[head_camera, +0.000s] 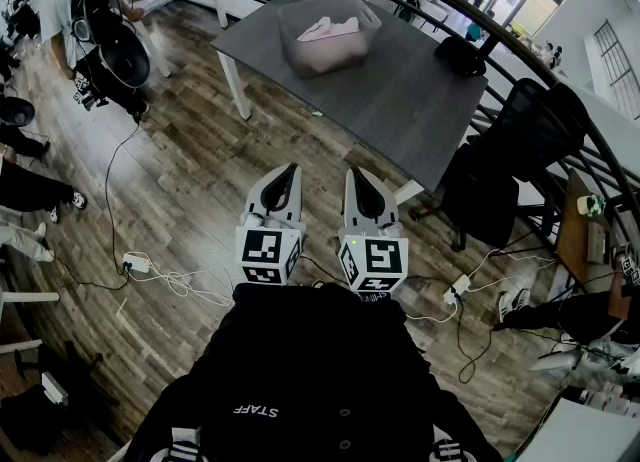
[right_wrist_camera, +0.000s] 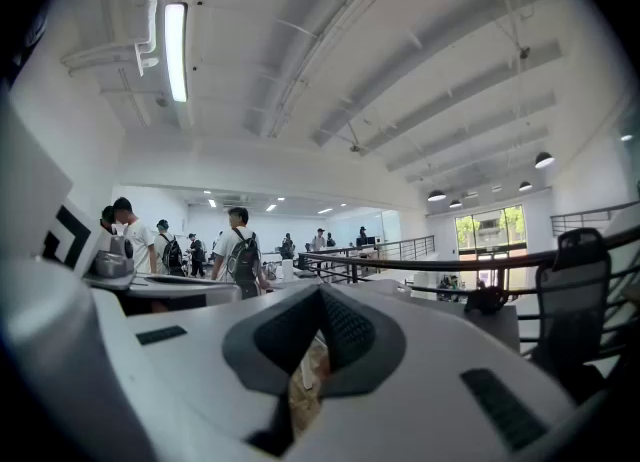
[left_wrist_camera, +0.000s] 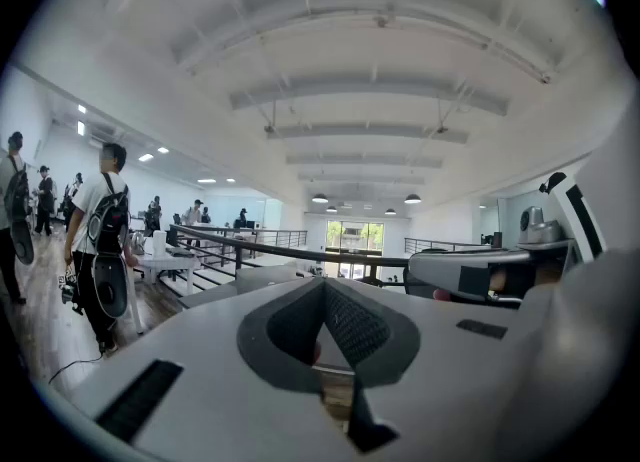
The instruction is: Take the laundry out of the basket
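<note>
**Standby posture: both tools closed and empty, basket out of reach**
The left tool and right tool sit side by side close to the body, jaws together on nothing. The basket stands well apart on the far tabletop, pink laundry inside. An approach appears necessary before any grasp.

- Basket on table, twd its far-left end; laundry in basket.
- Dark item on table's far-right corner.
- Chair just right of table, by its near-right corner.
- Railing behind table & along its right side.
- Person w/ backpack well left of table, on floor.
- L gripper & R gripper side by side in front of table, over floor, apart from it.
- Power strip on floor, in front & left of table.
</note>
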Action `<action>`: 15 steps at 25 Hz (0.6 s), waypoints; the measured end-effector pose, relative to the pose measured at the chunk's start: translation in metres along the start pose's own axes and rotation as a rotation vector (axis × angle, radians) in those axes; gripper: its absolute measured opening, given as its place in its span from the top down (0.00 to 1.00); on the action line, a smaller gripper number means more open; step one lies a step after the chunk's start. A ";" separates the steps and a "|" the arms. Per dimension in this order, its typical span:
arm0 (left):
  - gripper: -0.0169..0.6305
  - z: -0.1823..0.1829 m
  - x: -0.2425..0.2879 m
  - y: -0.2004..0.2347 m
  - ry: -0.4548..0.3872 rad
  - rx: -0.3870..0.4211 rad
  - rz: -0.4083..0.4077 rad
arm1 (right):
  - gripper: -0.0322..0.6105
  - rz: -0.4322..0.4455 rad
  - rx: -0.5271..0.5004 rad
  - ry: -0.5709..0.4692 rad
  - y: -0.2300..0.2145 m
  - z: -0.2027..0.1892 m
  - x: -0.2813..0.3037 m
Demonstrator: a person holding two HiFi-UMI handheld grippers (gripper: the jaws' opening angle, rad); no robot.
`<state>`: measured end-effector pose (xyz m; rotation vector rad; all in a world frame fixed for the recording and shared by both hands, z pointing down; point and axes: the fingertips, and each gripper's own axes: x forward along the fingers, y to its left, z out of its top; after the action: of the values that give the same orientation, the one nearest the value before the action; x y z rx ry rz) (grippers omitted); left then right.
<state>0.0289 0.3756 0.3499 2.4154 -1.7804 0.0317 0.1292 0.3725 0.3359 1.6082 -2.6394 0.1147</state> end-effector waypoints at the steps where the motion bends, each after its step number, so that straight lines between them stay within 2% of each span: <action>1: 0.97 -0.002 0.001 0.000 0.002 -0.002 0.002 | 0.93 0.004 -0.003 -0.002 -0.001 0.000 0.000; 11: 0.97 -0.003 0.001 0.000 -0.020 -0.009 0.032 | 0.93 0.023 0.007 -0.046 -0.012 -0.001 -0.007; 15: 0.97 -0.009 0.003 0.000 -0.006 0.001 0.051 | 0.93 0.045 0.020 -0.029 -0.018 -0.010 -0.009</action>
<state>0.0305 0.3741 0.3593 2.3737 -1.8445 0.0306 0.1494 0.3726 0.3458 1.5682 -2.7057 0.1201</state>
